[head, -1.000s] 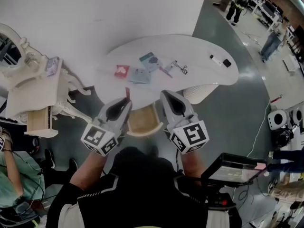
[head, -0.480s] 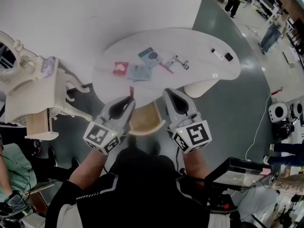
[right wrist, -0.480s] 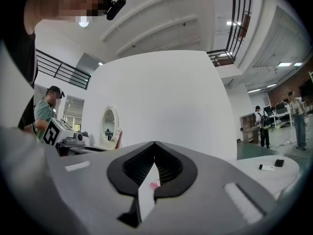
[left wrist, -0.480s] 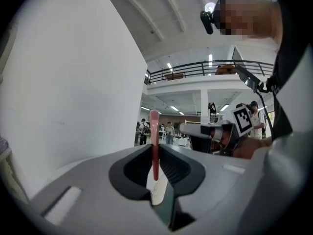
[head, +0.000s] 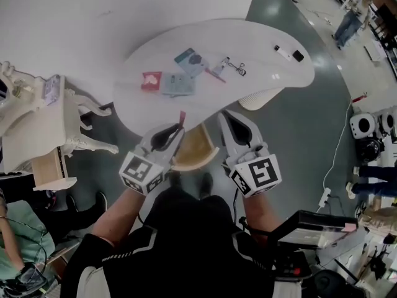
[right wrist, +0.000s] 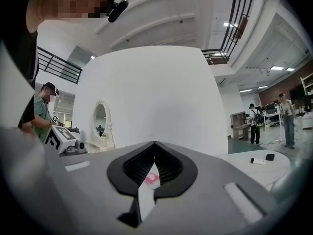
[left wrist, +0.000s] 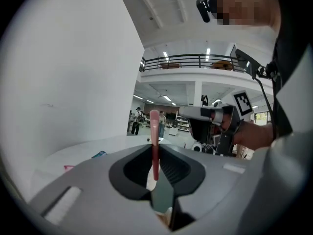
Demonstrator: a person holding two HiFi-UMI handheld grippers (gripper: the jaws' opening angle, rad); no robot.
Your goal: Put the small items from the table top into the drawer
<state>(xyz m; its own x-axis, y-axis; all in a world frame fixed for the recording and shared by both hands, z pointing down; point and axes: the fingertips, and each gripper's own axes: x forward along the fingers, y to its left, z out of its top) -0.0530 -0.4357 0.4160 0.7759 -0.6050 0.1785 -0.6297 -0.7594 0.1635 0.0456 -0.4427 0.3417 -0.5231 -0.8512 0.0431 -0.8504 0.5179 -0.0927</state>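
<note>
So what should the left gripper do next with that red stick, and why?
Probably move the left gripper over the drawer and let go: its jaws are clamped on the red stick, and the drawer stands open just beside it.

The table top [head: 267,82] was set against the wall [head: 124,11], and the open drawer [head: 197,153] was found under its near edge. Over on the top's left half, three packets were clustered: the left packet [head: 151,80], the middle packet [head: 178,84] just beside it to the right, and the rear packet [head: 191,59] behind that, nearer the wall. Right of them an eyelash curler [head: 237,69] was laid. Two small items [head: 289,54] were placed side by side at the far right end, well apart from the rest. The left gripper [head: 175,129] was positioned at the drawer's left with a thin stick [head: 182,118] between its jaws, the right gripper [head: 226,117] at the drawer's right. A dressing table [head: 37,120] was stood well to the left.
</note>
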